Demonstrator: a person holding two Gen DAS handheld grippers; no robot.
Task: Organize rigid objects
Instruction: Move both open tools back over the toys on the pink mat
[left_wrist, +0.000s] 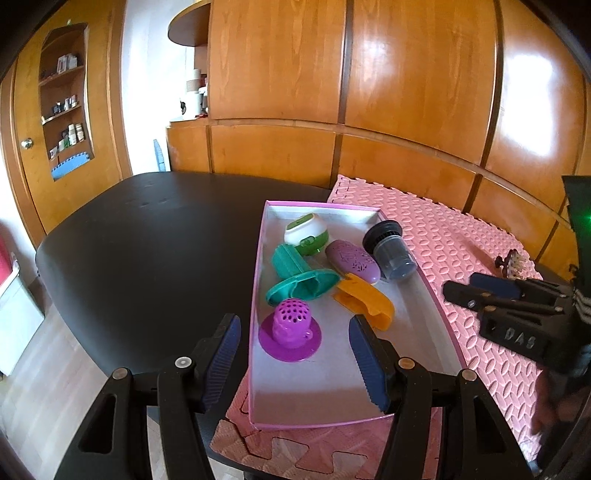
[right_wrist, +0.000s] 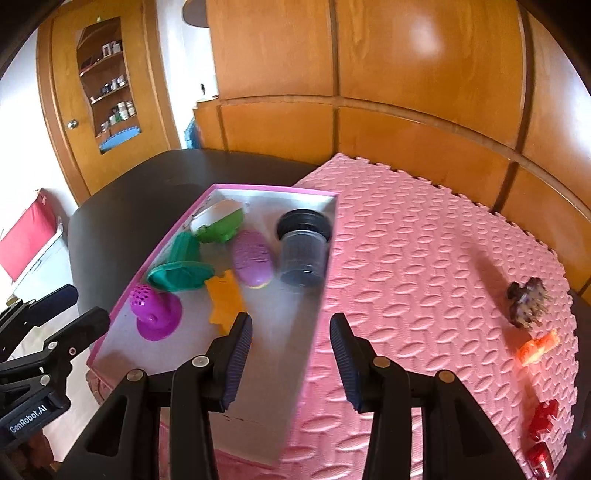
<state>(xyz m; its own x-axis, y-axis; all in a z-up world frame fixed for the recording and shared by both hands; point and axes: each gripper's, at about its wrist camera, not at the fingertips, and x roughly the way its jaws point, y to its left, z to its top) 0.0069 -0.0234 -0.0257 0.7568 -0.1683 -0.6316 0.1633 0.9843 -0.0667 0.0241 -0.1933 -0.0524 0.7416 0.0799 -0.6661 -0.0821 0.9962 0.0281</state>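
A pink-rimmed box lies on a pink foam mat. It holds a purple perforated cup piece, a teal funnel piece, a white-green pod, a lilac oval case, an orange piece and a dark jar. My left gripper is open and empty above the box's near end. My right gripper is open and empty over the box's right rim; it also shows in the left wrist view.
On the mat's right side lie a dark spiky clip, an orange piece and red pieces. The mat sits on a black table. Wooden cabinets stand behind.
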